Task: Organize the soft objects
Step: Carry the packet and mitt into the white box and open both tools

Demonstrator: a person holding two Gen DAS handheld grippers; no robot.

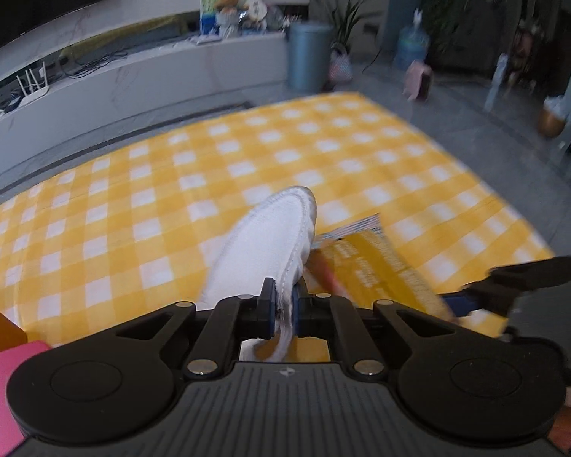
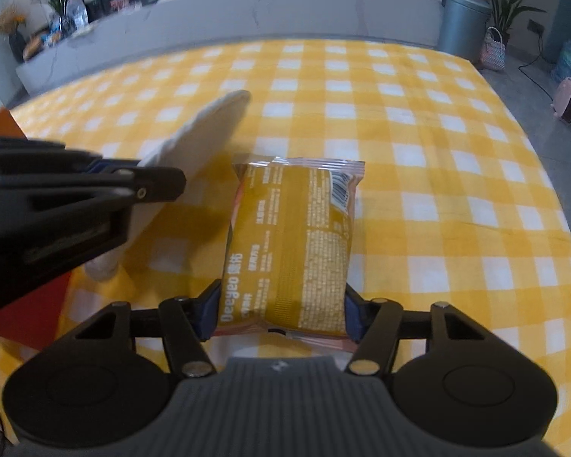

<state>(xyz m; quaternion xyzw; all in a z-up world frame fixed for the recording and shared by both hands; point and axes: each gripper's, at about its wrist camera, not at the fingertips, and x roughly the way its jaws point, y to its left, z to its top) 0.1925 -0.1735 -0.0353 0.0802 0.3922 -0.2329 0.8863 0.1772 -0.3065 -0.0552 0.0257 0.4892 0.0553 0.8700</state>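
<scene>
Left gripper [image 1: 284, 306]: my jaws are pinched tight on the near edge of the insole [image 1: 260, 245].
Insole: white, stitched round the rim; in my left view it runs from the jaws toward 12 o'clock, raised off the cloth [image 1: 133, 175]. In my right view it slants from 9 toward 11 o'clock, its toe in the air.
Right gripper [image 2: 281, 310]: my blue pads [image 2: 209, 314] stand against both sides of the packet [image 2: 291, 243], which fills the gap between them; I have it gripped at its near end.
Packet: mustard yellow with white print and a barcode near its far right corner, reaching from the jaws toward 12 o'clock. In my left view it shows at 3 o'clock, just beside the insole.
Cloth: yellow and white check, covering the table under both tools.
Near left: an orange box [image 2: 0, 123] at 10 o'clock in my right view; something pink [image 1: 0, 381] at 8 o'clock in my left.
Beyond: a grey bin [image 2: 462, 24] at 1 o'clock, past the table's far edge.
</scene>
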